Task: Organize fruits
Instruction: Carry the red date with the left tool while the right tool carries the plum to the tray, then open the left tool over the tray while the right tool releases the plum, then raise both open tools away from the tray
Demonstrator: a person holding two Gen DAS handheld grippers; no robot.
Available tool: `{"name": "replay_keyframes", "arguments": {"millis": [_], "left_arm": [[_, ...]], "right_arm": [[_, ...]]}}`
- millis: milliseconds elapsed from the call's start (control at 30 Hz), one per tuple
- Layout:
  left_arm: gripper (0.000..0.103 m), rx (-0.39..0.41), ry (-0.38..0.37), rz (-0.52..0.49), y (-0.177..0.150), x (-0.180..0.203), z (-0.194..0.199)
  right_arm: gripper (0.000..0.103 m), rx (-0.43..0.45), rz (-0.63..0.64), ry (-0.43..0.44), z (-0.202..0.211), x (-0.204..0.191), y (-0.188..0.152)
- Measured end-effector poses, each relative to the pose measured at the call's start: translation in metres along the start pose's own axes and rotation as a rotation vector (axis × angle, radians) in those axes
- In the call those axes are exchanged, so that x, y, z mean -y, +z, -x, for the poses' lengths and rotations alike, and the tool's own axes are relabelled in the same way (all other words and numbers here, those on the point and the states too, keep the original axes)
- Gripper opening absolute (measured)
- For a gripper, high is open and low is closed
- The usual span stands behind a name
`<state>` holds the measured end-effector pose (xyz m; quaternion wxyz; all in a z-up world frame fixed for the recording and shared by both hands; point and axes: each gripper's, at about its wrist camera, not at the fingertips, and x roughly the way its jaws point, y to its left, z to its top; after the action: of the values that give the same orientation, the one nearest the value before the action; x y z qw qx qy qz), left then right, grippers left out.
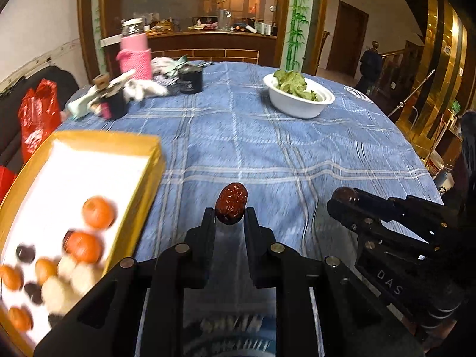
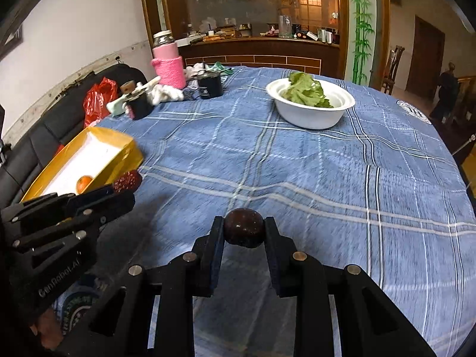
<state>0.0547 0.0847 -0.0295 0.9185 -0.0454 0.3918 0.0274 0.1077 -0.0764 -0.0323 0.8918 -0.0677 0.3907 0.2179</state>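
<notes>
- The left gripper [image 1: 230,212], black with two fingers, has its jaws clamped tight on a wrinkled dark-red dried jujube [image 1: 231,203], held above the blue plaid tablecloth [image 1: 267,148].
- The right gripper [image 2: 244,229] pinches a round, glossy dark-brown fruit [image 2: 244,227] between narrowly spaced jaws, also clear of the cloth.
- A yellow cardboard box with a white lining [image 1: 139,178] sits at the table's left edge, holding small orange fruits [image 1: 98,211], pale round ones and dark ones.
- A white bowl of green leaves [image 1: 299,101] stands far across the table.
</notes>
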Motion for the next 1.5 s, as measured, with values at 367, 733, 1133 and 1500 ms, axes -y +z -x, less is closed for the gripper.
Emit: {"name": "replay_keyframes", "arguments": {"millis": [367,733,1133,1500], "left_arm": [[0.017,0.056,0.099,0.094,-0.030,-0.058,0.065],[0.017,0.088,0.243,0.221,-0.050,-0.136,0.103],[0.017,-0.003,0.332,0.315,-0.060,-0.184,0.078],[0.083,0.010,0.313,0.435,-0.062,-0.205,0.093]], "right_arm": [[0.027,0.041,0.115,0.060,0.036,-0.093,-0.008],[0.026,0.083,0.249,0.193,0.043,-0.203,0.012],[0.030,-0.047,0.329,0.238,-0.004,-0.258,0.017],[0.095,-0.019,0.225,0.211,-0.005,-0.228,0.025]]}}
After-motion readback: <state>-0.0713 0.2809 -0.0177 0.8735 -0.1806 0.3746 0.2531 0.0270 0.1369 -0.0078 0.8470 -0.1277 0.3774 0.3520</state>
